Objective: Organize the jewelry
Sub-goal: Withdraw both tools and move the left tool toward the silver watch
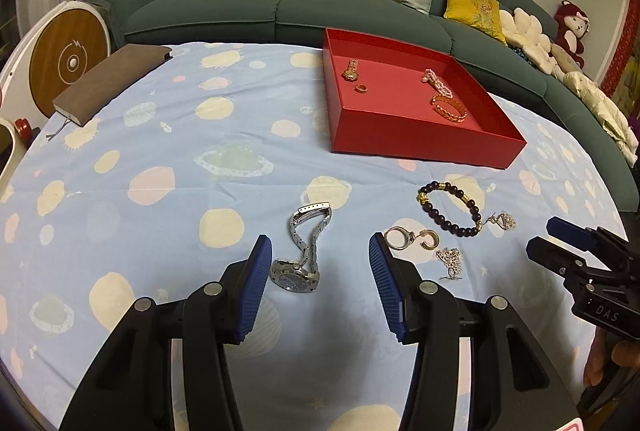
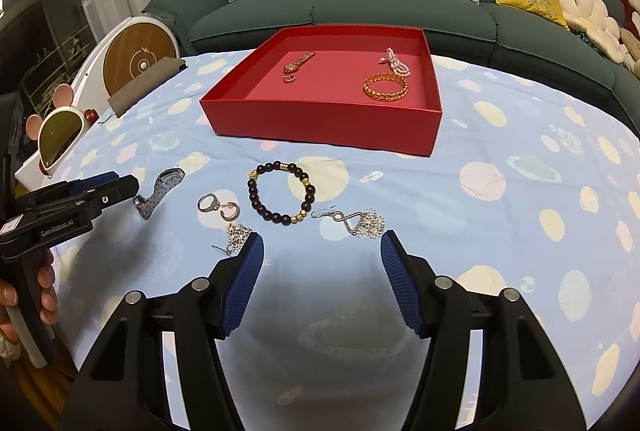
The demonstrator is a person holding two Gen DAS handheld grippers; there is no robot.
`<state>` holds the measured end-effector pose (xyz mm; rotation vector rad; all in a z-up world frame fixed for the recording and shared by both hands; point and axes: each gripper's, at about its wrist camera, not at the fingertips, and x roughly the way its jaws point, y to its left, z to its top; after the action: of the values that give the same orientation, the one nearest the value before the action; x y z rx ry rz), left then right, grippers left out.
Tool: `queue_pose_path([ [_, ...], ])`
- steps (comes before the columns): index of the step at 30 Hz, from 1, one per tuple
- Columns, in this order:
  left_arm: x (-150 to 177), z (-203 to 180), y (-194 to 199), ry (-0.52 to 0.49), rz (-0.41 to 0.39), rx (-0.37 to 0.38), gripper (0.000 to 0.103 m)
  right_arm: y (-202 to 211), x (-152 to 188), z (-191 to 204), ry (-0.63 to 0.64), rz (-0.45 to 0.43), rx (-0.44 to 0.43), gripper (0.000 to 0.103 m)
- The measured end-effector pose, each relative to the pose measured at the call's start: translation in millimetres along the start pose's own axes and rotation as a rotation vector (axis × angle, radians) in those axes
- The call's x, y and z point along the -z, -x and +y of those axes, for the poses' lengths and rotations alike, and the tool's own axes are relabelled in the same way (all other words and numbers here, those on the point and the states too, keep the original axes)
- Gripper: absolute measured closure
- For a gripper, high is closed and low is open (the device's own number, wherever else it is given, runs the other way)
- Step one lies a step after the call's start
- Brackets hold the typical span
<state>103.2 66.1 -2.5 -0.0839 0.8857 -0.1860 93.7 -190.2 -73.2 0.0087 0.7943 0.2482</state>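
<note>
Both the left gripper [image 1: 320,267] and right gripper [image 2: 322,263] hang spread and empty. The silver metal-link watch [image 1: 302,251], dark beaded bracelet [image 2: 280,197] and small silver pieces lie in front of the red cardboard tray [image 2: 320,119], which already holds four items, so roughly half remains.

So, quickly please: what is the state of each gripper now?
Left gripper: open, empty, silver watch lies between its fingers on the cloth.
Right gripper: open, holding nothing.

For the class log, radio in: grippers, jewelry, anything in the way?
Left gripper open over silver watch. Right gripper open, empty, near silver earring. Red box holds four pieces. Nothing blocking.
</note>
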Motion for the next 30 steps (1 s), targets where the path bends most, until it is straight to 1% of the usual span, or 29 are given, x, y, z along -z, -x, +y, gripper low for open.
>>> queue_pose_path([
  [3, 2.0, 0.3, 0.3, 0.004, 0.008, 0.009, 0.054, -4.2, -2.4, 8.5, 0.016, 0.003, -0.013, 0.045],
  [6, 5.5, 0.2, -1.1, -0.007, 0.017, 0.006, 0.051, -7.7, -4.3, 16.5, 0.031, 0.007, -0.027, 0.045],
  [11, 11.8, 4.3, -4.0, -0.007, 0.035, 0.009, 0.051, -16.9, -4.0, 27.6, 0.052, 0.029, -0.049, 0.049],
  [14, 14.9, 5.2, -8.4, -0.014, 0.051, 0.001, 0.051, -22.2, -3.2, 33.6, 0.063, 0.04, -0.056, 0.049],
  [18, 16.8, 8.7, -18.1, -0.015, 0.069, -0.013, 0.051, -26.0, -3.5, 38.0, 0.068, 0.046, -0.062, 0.049],
  [21, 16.5, 11.8, -23.0, 0.001, 0.072, -0.006, 0.051, -26.4, -5.2, 38.0, 0.064, 0.045, -0.065, 0.049],
  [24, 16.1, 10.7, -25.2, -0.003, 0.067, -0.001, 0.051, -26.7, -6.0, 36.4, 0.057, 0.044, -0.062, 0.049],
  [26, 16.4, 9.3, -26.6, -0.009, 0.068, 0.001, 0.053, -26.3, -6.0, 33.8, 0.048, 0.046, -0.062, 0.049],
  [28, 17.0, 7.4, -28.7, -0.019, 0.072, 0.001, 0.062, -26.2, -6.4, 31.6, 0.04, 0.047, -0.06, 0.049],
  [29, 17.1, 6.8, -29.7, -0.024, 0.071, 0.0, 0.063, -25.6, -6.6, 30.5, 0.037, 0.047, -0.058, 0.049],
  [30, 17.5, 6.1, -30.2, -0.03, 0.069, -0.003, 0.068, -25.1, -6.8, 29.7, 0.034, 0.047, -0.059, 0.049],
])
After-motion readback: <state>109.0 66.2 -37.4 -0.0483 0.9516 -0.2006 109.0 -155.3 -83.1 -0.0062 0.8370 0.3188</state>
